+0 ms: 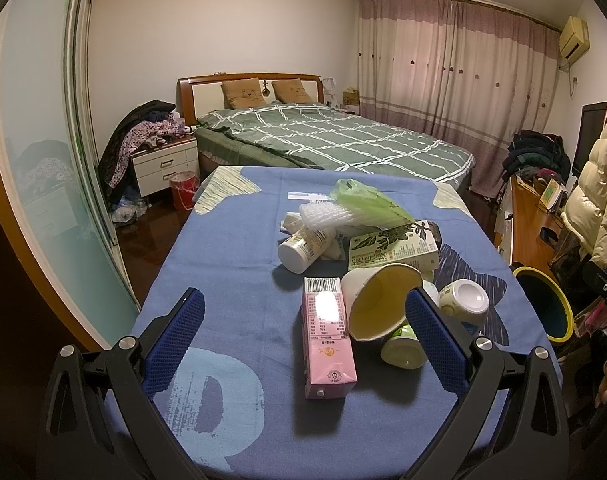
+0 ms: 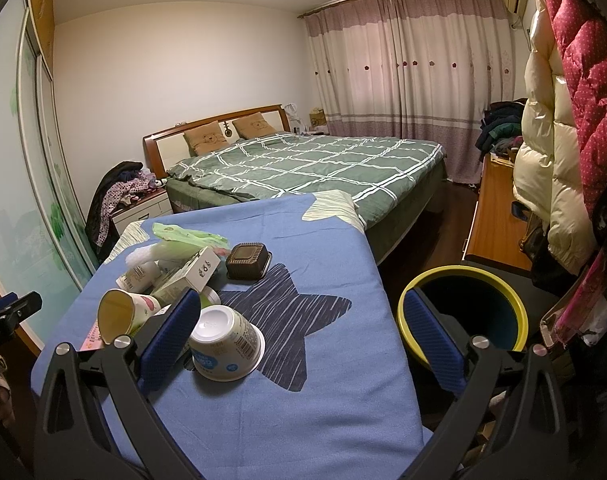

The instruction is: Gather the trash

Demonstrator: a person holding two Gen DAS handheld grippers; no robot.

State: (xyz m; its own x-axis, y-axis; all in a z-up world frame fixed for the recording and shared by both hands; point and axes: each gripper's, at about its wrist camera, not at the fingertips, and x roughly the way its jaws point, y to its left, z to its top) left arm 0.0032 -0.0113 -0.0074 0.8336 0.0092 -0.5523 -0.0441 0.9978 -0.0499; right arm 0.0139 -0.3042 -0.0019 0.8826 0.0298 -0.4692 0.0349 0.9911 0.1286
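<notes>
A pile of trash lies on the blue-clothed table (image 1: 231, 264). A pink carton (image 1: 328, 338) lies nearest, between the open jaws of my left gripper (image 1: 303, 344). Beside it are a tipped paper cup (image 1: 377, 300), a green-print box (image 1: 393, 246), a white bottle (image 1: 303, 248), a green plastic bag (image 1: 363, 200) and an upturned yogurt cup (image 1: 465, 302). My right gripper (image 2: 303, 336) is open and empty over the table's right edge; the yogurt cup (image 2: 225, 346) sits by its left finger. A brown tray (image 2: 247, 260) lies farther back. The yellow-rimmed bin (image 2: 463, 316) stands right of the table.
A bed (image 1: 327, 140) with a green checked cover stands behind the table. A nightstand (image 1: 165, 166) with clothes and a red bucket (image 1: 183, 190) are at the left. A wooden desk (image 2: 495, 216) and hanging coats (image 2: 543, 152) crowd the right side.
</notes>
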